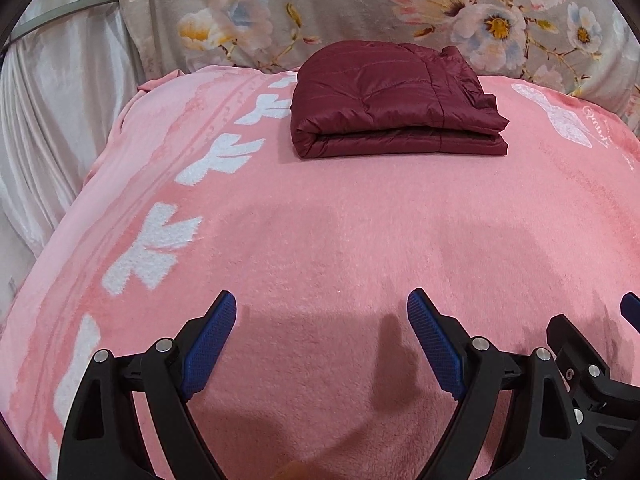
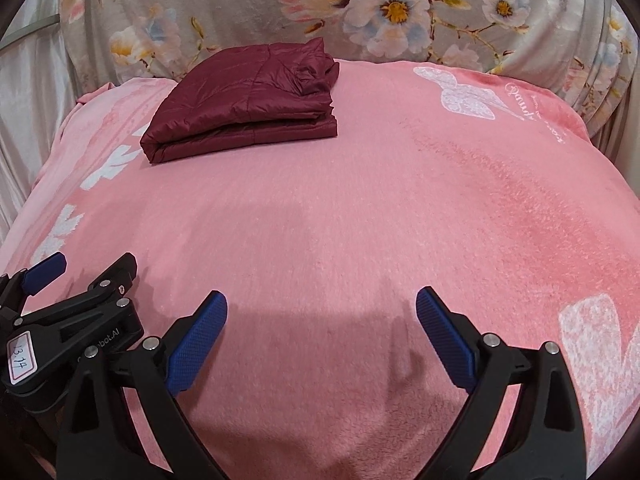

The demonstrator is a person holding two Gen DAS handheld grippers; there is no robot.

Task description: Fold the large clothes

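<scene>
I am working over a bed in a home bedroom: a plush pink fleece blanket with white bow motifs [image 1: 320, 220] covers the mattress, a grey floral-print quilt [image 1: 360, 8] is bunched along its far edge, and pale satin drapery [image 1: 52, 120] hangs beside it.

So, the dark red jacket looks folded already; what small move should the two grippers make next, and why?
Probably none toward the jacket: keep both grippers back and finish. The dark red jacket lies as a neat layered stack at the far end of the pink blanket. The left gripper and right gripper stand open and empty near the close edge, apart from it.
</scene>
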